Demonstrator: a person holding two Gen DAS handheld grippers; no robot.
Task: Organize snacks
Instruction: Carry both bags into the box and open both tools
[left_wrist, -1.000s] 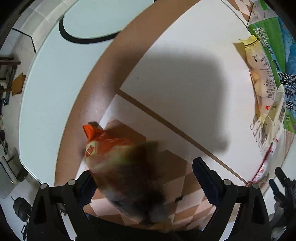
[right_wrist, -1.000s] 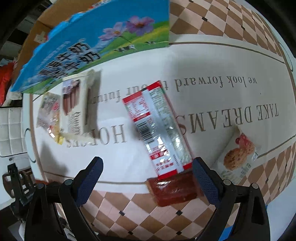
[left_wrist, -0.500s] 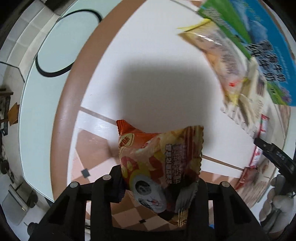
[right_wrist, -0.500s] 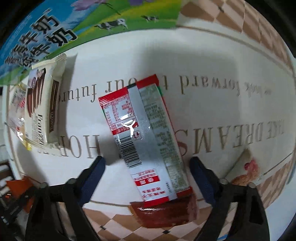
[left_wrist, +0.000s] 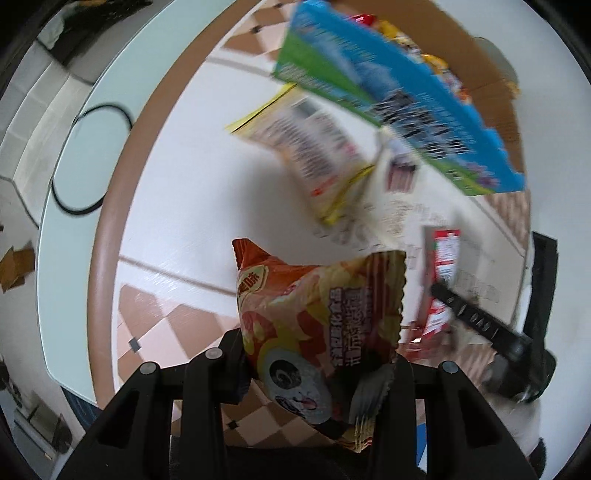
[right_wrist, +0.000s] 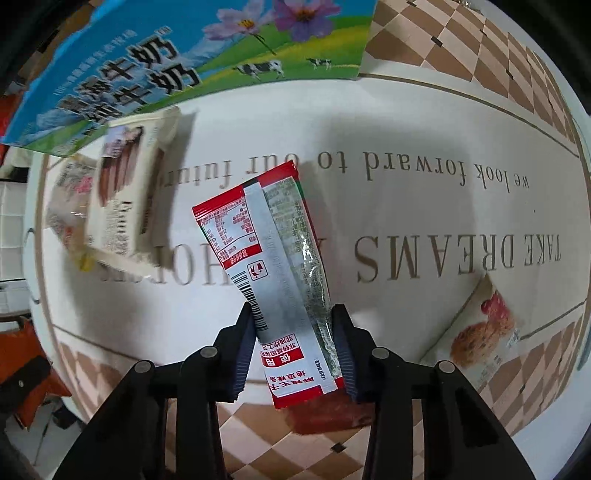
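Left wrist view: the left claw (left_wrist: 317, 365) is closed on an orange chip bag (left_wrist: 317, 317), the fingers pressing its lower half from both sides; the bag stands up ahead of the claw, clear of the tabletop (left_wrist: 192, 155). Ahead and to the right of this claw lies a yellow-edged snack packet (left_wrist: 314, 155), blurred, and beyond that a blue-and-green milk carton box (left_wrist: 388, 85) whose brown flaps stand open; snack wrappers show inside it but cannot be told apart. To the right of the claw the red sachet (left_wrist: 443, 273) and the other claw's dark finger appear.

Right wrist view: the right claw (right_wrist: 295, 354) is closed on a red-and-silver sachet (right_wrist: 273, 266), gripping its near end from both sides, printed back facing the camera. A dark red packet (right_wrist: 328, 413) lies on the tabletop directly beneath the claw's right finger. Ahead and to the left lies a cream wafer packet (right_wrist: 129, 192), just beside the box (right_wrist: 184, 51). Well to the right of the claw lies a cookie packet (right_wrist: 484, 332). The tablecloth (right_wrist: 424, 147) carries printed lettering and a checkered border.
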